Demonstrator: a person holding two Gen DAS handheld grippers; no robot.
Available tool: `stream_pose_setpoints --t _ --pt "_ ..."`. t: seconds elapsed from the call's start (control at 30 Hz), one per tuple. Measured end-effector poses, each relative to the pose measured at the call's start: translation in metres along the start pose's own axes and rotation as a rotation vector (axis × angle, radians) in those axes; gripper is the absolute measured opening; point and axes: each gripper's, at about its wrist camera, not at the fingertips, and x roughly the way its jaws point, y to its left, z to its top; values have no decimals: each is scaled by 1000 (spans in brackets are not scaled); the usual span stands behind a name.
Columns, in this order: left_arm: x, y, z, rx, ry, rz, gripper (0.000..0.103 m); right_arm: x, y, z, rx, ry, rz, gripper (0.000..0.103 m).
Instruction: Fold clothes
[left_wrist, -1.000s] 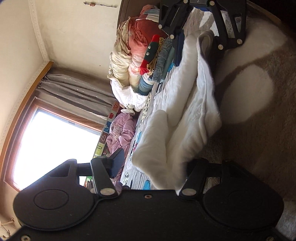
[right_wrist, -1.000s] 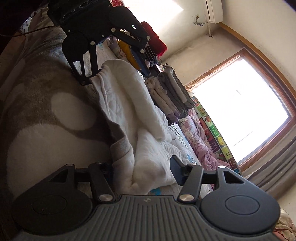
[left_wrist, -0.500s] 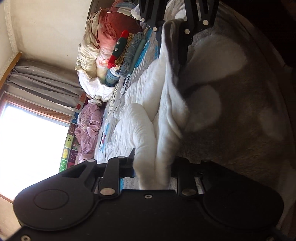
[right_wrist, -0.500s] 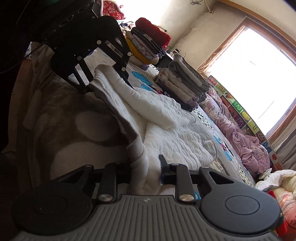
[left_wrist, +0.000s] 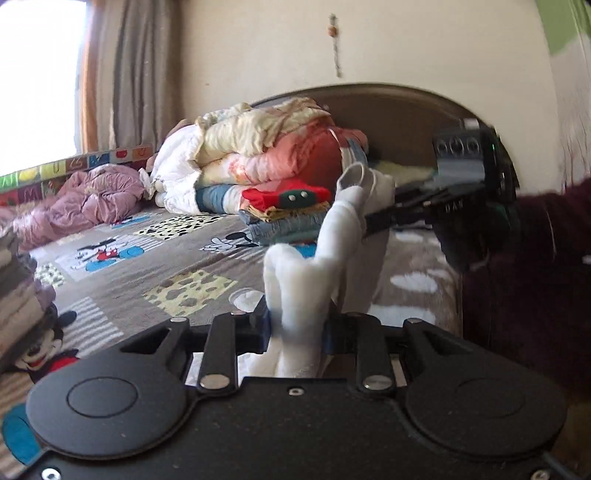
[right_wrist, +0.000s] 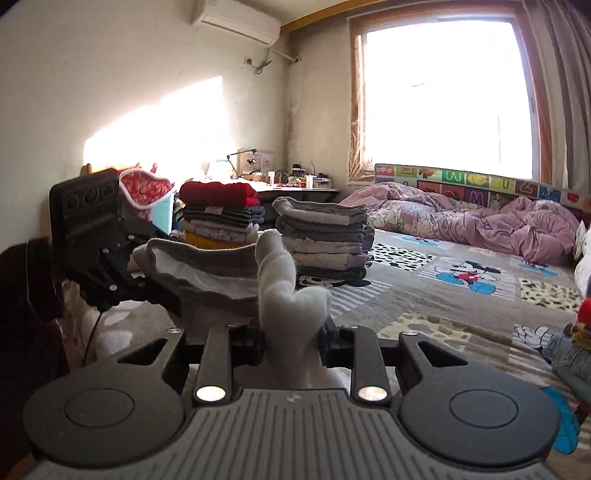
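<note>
Both grippers have swung up and levelled out since a second ago: the white garment (left_wrist: 334, 236), which then lay draped across the bed, now hangs lifted between them, clear of the cartoon bedspread (left_wrist: 122, 258) below. The left gripper (left_wrist: 295, 328) has its fingers pinched tight on a thick bunch of the cloth, and the right gripper (right_wrist: 291, 334) is closed the same way on its own bunched corner. Each one shows up in the other's view, gripping the far end of the same piece, so the fabric spans between the two and sags in the middle.

It looks soft, quilted and fairly light, limp enough to slump and double over wherever it is unsupported, with a greyish band along one edge. It should not slip easily from pads squeezed that hard, though thick wads may creep loose if tugged. I would judge the best holds to be the two corners of one edge, pulled apart until it hangs flat.

Farther off, on the left in the right wrist view, two folded stacks (right_wrist: 321, 240) stand on the bed; a pink quilt (right_wrist: 461, 225) lies crumpled under the window.
</note>
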Motion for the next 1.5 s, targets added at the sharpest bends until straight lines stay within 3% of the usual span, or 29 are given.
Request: stream_pose_setpoints --t 0.1,0.2,0.4,0.5,0.6,0.7,0.77,0.83,0.9,1.0,1.1,1.13,1.17,1.2,1.23,1.3,1.37,1.43,1.5 --pt "26 29 -3 -189 -1 23 24 21 -40 -16 220 -50 -4 32" --pt "48 51 -7 -327 20 55 24 46 -71 -38 401 -39 0 34" --pt "55 88 -19 -600 25 86 27 95 -128 -82 754 -1 8 32" --pt "56 107 -36 -774 68 106 34 111 -141 -95 850 38 -9 33" --pt "56 116 -47 -904 62 117 39 113 -138 -94 811 35 -57 45" --pt "55 120 -51 -956 42 118 41 109 -130 -86 724 18 -101 51" --pt "55 119 -48 -933 35 134 42 105 -128 -84 704 4 -139 52" --pt "50 113 -40 -877 24 177 42 99 -128 -81 681 -23 -153 53" --pt "44 104 -32 -810 12 225 47 96 -121 -75 612 -33 -175 48" --pt "33 91 -24 -713 9 301 50 89 -106 -64 497 -44 -254 48" --pt "29 77 -18 -601 -3 373 50 92 -99 -58 434 -29 -238 48" --pt "29 77 -19 -609 -14 362 48 95 -97 -57 416 -12 -227 48" --pt "29 78 -20 -623 -24 346 47 98 -102 -61 474 -10 -189 41" --pt "29 78 -21 -636 -34 330 34 100 -111 -67 563 -15 -140 31" --pt "31 83 -26 -678 -30 320 31 101 -119 -73 652 -19 -91 30" --pt "39 98 -43 -857 -44 256 27 105 -135 -85 828 -27 10 24" --pt "45 112 -60 -1030 -64 195 26 110 -159 -110 1089 -56 127 23" --pt "48 123 -74 -1164 -110 136 25 116 -172 -129 1222 -52 143 23" --pt "50 129 -75 -1170 -106 140 26 123 -176 -135 1250 -24 153 22"
